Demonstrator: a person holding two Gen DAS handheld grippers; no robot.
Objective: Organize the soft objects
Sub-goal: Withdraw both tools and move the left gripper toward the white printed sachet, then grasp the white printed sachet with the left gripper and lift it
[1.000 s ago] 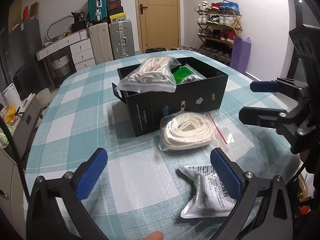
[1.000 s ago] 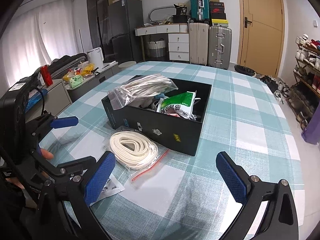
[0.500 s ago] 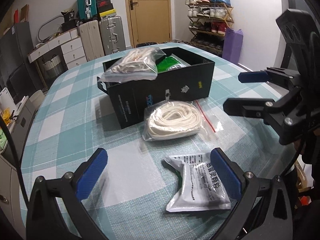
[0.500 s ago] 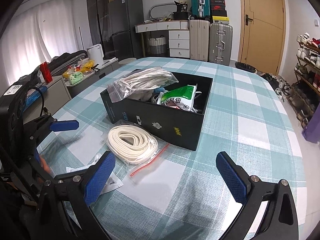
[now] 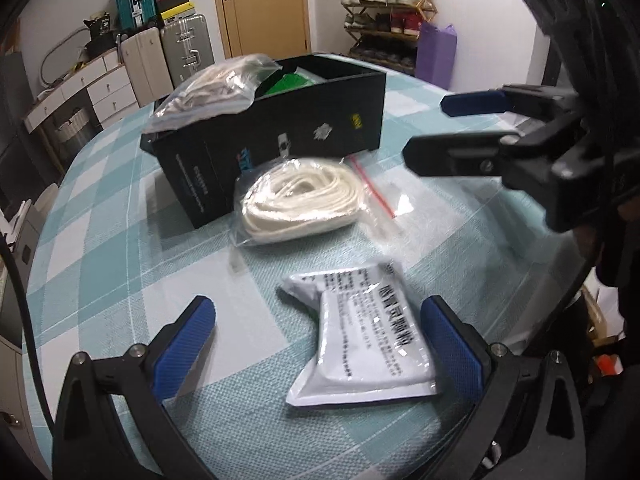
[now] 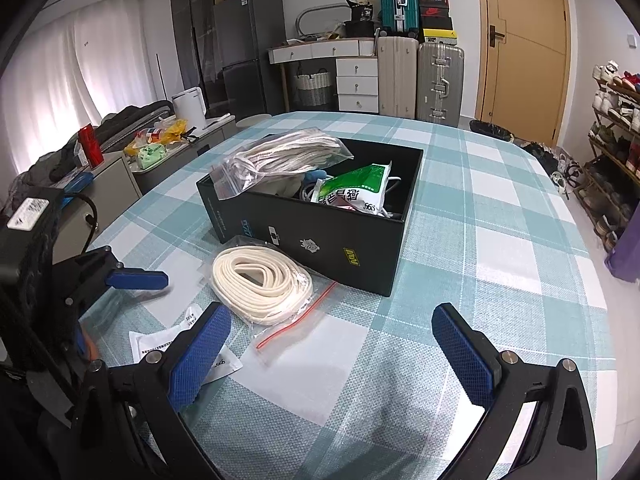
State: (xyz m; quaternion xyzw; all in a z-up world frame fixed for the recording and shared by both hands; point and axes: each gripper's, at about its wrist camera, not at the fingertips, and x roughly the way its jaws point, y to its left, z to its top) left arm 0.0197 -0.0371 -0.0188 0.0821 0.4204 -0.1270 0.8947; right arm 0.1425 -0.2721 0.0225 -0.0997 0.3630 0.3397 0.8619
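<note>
A black box (image 5: 280, 136) (image 6: 320, 236) stands on the checked table and holds a clear bag of pale cords (image 6: 284, 156) and a green-and-white packet (image 6: 352, 192). A clear bag of coiled white strap (image 5: 304, 200) (image 6: 260, 280) lies against the box's front. A flat white printed packet (image 5: 368, 332) (image 6: 176, 344) lies nearer me. My left gripper (image 5: 320, 344) is open, low over the table, its fingers either side of the white packet. My right gripper (image 6: 332, 352) is open and empty above bare cloth right of the strap bag.
The teal checked tablecloth (image 6: 500, 240) covers a round table whose edge curves close on the right. Suitcases (image 6: 420, 76), drawers and a shoe rack (image 5: 384, 20) stand around the room beyond the table.
My left gripper has moved forward and down toward the white packet, which now lies between its fingers. My right gripper has shifted slightly nearer the box.
</note>
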